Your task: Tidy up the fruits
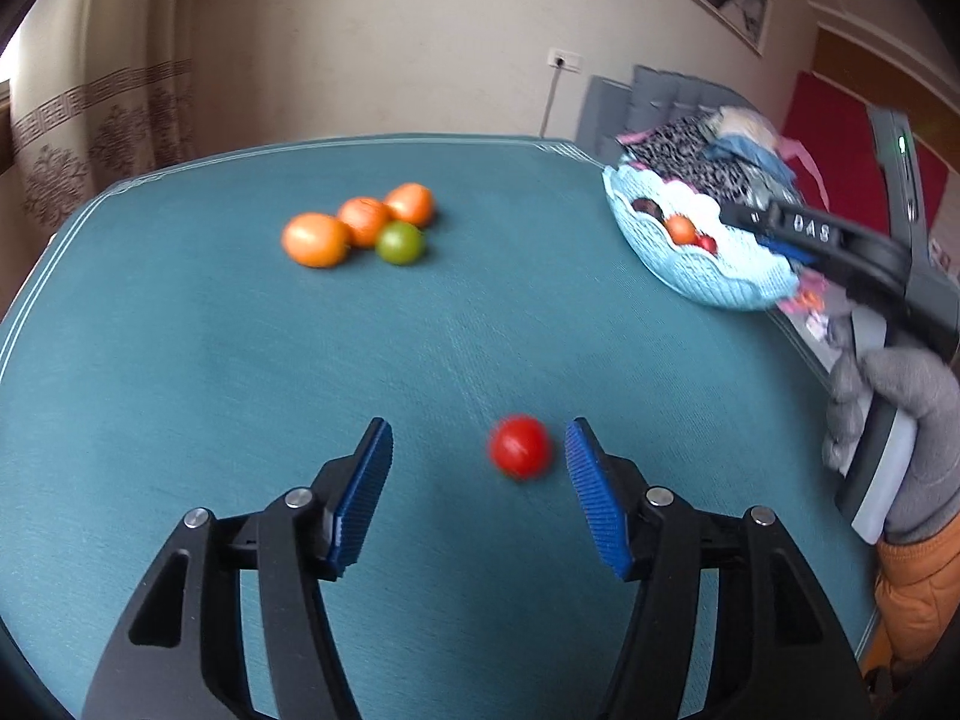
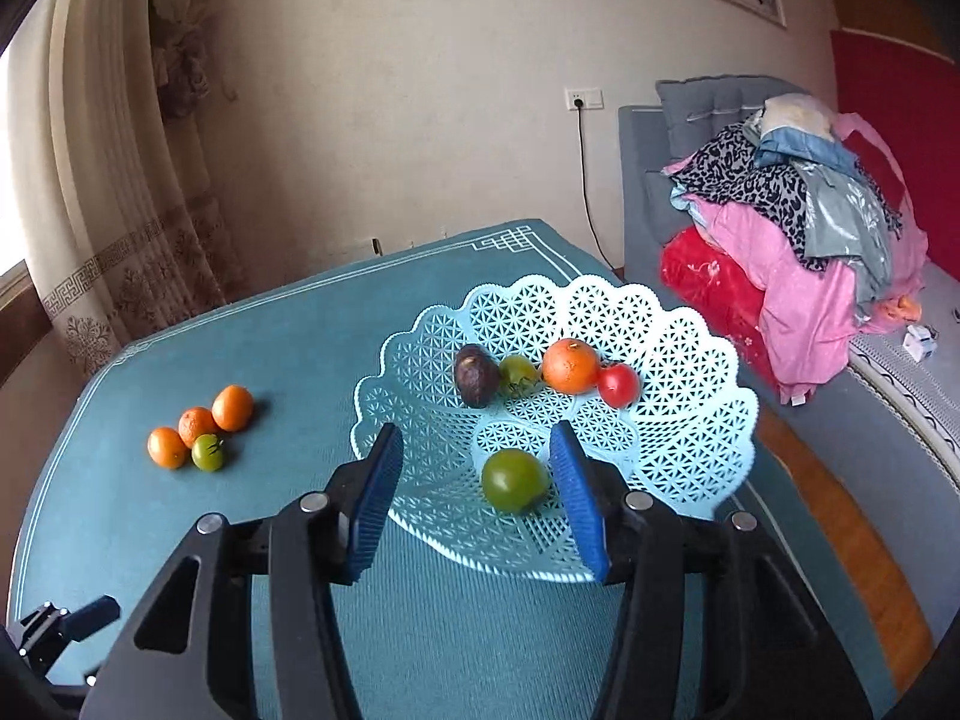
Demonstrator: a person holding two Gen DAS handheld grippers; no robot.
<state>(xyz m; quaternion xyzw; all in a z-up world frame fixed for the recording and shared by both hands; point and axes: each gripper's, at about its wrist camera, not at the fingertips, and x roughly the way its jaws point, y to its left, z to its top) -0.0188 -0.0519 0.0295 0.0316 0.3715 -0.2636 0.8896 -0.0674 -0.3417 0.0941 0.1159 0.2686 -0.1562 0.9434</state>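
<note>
Tomato [image 1: 519, 446] (red) lies between parted left fingers [image 1: 372, 480], untouched.

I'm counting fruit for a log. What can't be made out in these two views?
- Left view: most fruit in the basket, hidden by its wall and the right gripper.
- Left view: red tomato, blurred; contact with the pad unclear.
- Right view: red tomato out of frame; left gripper cut off.

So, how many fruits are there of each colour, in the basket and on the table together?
Orange: 4 (one in the basket)
Green: 3 (one in the basket)
Red: 2 (one on the table)
Dark purple: 1
Total: 10
</note>
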